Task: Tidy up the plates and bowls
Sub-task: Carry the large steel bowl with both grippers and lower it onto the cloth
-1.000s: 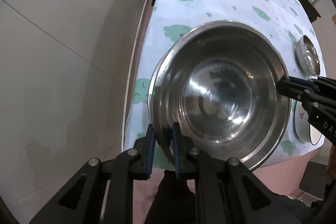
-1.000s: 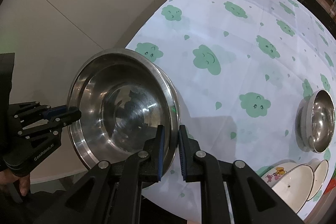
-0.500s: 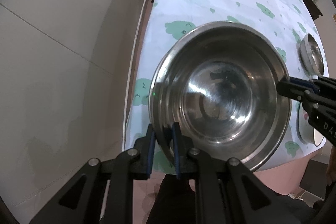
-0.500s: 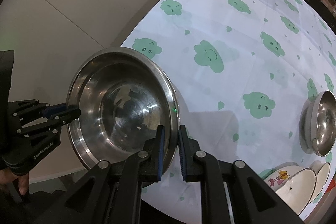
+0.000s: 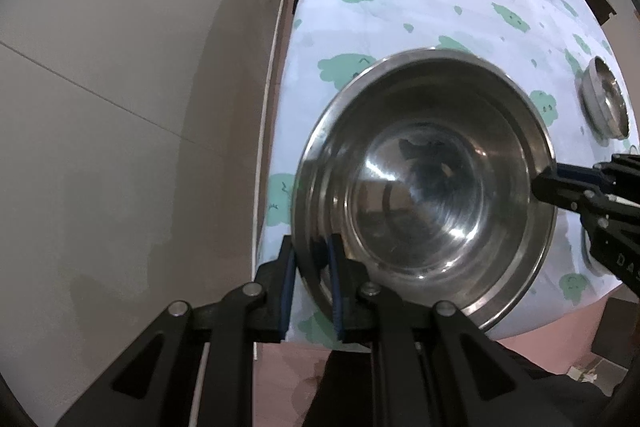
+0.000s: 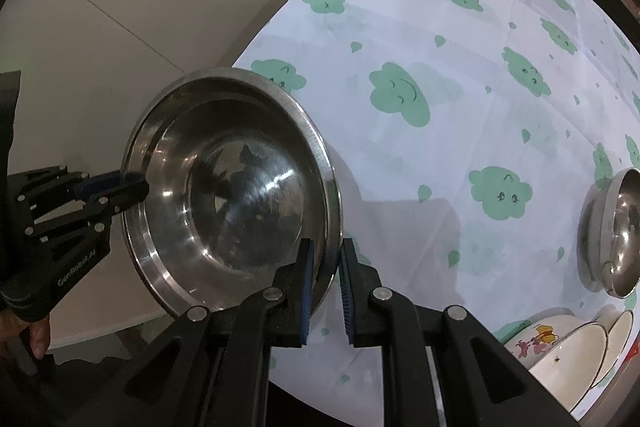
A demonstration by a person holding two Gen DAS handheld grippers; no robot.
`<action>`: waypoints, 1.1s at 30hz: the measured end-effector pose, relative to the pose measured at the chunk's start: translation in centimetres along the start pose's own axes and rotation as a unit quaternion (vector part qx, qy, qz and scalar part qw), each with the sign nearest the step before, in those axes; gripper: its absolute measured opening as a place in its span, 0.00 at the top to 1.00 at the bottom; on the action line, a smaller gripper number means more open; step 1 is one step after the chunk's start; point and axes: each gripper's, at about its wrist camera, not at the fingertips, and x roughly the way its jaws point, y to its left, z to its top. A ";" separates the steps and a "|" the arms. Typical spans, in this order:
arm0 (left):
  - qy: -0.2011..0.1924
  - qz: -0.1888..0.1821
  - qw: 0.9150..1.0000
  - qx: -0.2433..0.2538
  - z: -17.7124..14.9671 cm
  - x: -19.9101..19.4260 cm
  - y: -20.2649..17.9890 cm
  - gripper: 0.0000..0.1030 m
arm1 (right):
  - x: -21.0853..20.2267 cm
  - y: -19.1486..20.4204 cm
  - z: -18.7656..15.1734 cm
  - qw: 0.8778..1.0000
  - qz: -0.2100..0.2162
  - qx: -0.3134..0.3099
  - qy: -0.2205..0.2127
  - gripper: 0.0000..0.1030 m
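**Two Grippers, One Big Bowl**

The large steel bowl hangs over the near edge of the cloud-print tablecloth. The left gripper pinches its rim at seven o'clock and the right gripper pinches the opposite rim, probably to keep it level. A smaller steel bowl waits at three o'clock, with the white dishes nearer.

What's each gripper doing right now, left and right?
Left gripper: shut on the rim of the large round stainless steel bowl.
Right gripper: shut on the opposite rim of the same bowl.
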 end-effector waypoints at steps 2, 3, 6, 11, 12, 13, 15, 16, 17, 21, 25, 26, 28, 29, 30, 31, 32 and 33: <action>0.002 0.003 1.000 0.002 0.1 0.2 0.0 0.87 | 0.2 0.0 0.0 1.000 0.003 0.000 0.002 0.86; 0.002 0.004 1.000 0.003 0.2 0.2 0.0 0.87 | 0.2 0.0 0.1 1.000 0.003 0.000 0.003 0.86; 0.002 0.006 1.000 0.004 0.2 0.2 -0.1 0.87 | 0.4 0.0 0.2 1.000 0.004 0.001 0.004 0.86; 0.002 0.006 1.000 0.002 0.5 0.3 -0.2 0.87 | 0.5 0.0 0.1 1.000 0.005 -0.002 0.011 0.86; 0.001 0.004 1.000 0.001 0.5 0.2 -0.2 0.87 | 0.6 -0.2 0.1 1.000 0.007 0.003 0.009 0.86; 0.001 0.004 1.000 -0.001 0.5 0.3 -0.2 0.87 | 0.7 -0.2 0.0 1.000 0.007 0.002 0.010 0.86; 0.000 0.003 1.000 -0.004 0.6 0.3 -0.1 0.87 | 0.9 -0.1 0.1 1.000 0.003 -0.002 0.008 0.86; 0.000 0.002 1.000 -0.005 0.6 0.4 0.0 0.87 | 0.9 0.0 0.1 1.000 0.001 -0.004 0.006 0.86; 0.000 0.003 1.000 -0.004 0.6 0.4 0.0 0.87 | 0.9 0.0 0.1 1.000 0.001 -0.006 0.006 0.86; -0.001 0.005 1.000 -0.004 1.0 0.6 0.1 0.87 | 0.7 -0.1 -0.1 1.000 0.009 -0.002 0.006 0.86; 0.003 -0.008 1.000 -0.009 1.7 0.9 0.4 0.87 | 0.1 -0.7 -0.2 0.999 0.029 0.016 0.004 0.85; 0.002 -0.005 1.000 -0.007 1.8 0.9 0.2 0.87 | 0.1 -1.0 -0.2 0.999 0.033 0.021 0.003 0.85; 0.001 0.001 1.000 -0.001 1.9 1.0 -0.1 0.87 | 0.0 -1.3 -0.2 0.999 0.030 0.024 0.003 0.85; 0.001 0.003 1.000 0.001 1.9 1.0 -0.2 0.87 | -0.1 -1.3 -0.2 1.000 0.020 0.021 0.000 0.85; 0.001 0.003 1.000 0.001 2.0 1.0 -0.2 0.87 | -0.1 -1.3 -0.2 1.000 0.019 0.021 -0.002 0.85; 0.001 0.002 1.000 0.000 2.0 1.0 -0.2 0.87 | -0.2 -1.4 -0.2 1.000 0.017 0.021 -0.002 0.85; 0.000 0.001 1.000 0.000 1.9 1.0 -0.2 0.87 | -0.2 -1.3 -0.3 1.000 0.003 0.014 -0.005 0.85; -0.001 0.000 1.000 -0.001 1.9 1.0 -0.3 0.87 | -0.3 -1.2 -0.4 1.000 -0.011 0.009 -0.008 0.85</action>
